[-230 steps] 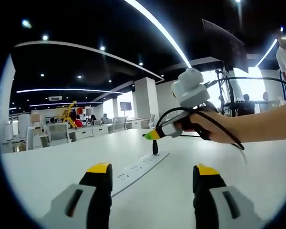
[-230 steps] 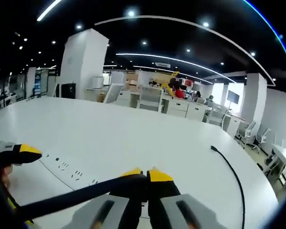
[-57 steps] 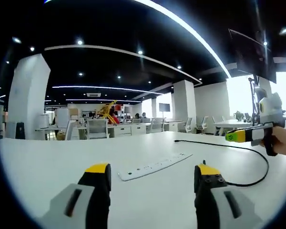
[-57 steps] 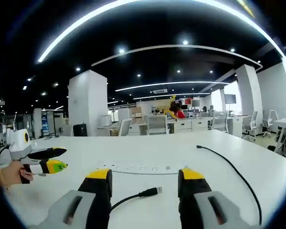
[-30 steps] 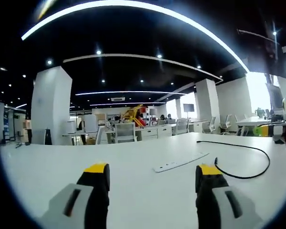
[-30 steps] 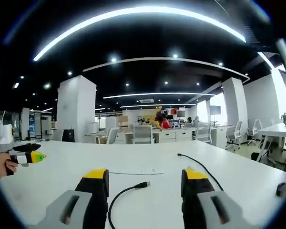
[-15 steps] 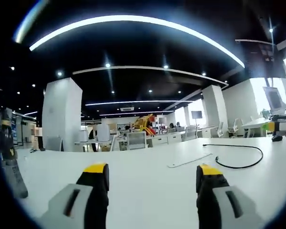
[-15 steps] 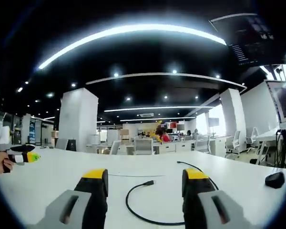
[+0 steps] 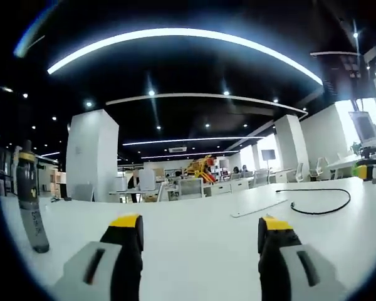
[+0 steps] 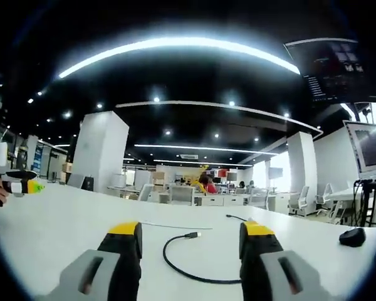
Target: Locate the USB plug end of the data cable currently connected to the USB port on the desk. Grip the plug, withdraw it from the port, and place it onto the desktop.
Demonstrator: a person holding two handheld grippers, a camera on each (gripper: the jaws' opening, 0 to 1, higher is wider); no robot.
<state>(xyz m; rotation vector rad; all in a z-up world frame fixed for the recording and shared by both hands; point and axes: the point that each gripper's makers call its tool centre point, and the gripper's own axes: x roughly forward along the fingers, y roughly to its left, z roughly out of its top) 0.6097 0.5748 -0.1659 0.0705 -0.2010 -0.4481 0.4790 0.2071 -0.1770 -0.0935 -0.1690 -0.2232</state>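
Observation:
The black data cable (image 10: 175, 260) lies loose in a curve on the white desk (image 10: 56, 232), its USB plug (image 10: 192, 235) free on the desktop. A white power strip (image 10: 175, 226) lies flat just beyond it. My right gripper (image 10: 188, 241) is open and empty, its yellow-tipped jaws either side of the cable in the picture, above the desk. In the left gripper view the cable (image 9: 323, 207) and the strip (image 9: 258, 209) lie far right on the desk, and my left gripper (image 9: 200, 229) is open and empty. The other gripper's yellow-green tip (image 9: 366, 171) shows at the right edge.
A dark bottle (image 9: 32, 195) stands on the desk at the left in the left gripper view. A black mouse (image 10: 351, 236) lies at the right and a monitor (image 10: 367, 150) stands behind it. A hand holding the left gripper (image 10: 12, 182) shows at the far left. Office desks and chairs stand beyond.
Both views have swung and drawn back, so the cable and strip look farther off. The bottle has come into the left gripper view. Cable and plug lie still on the desk.

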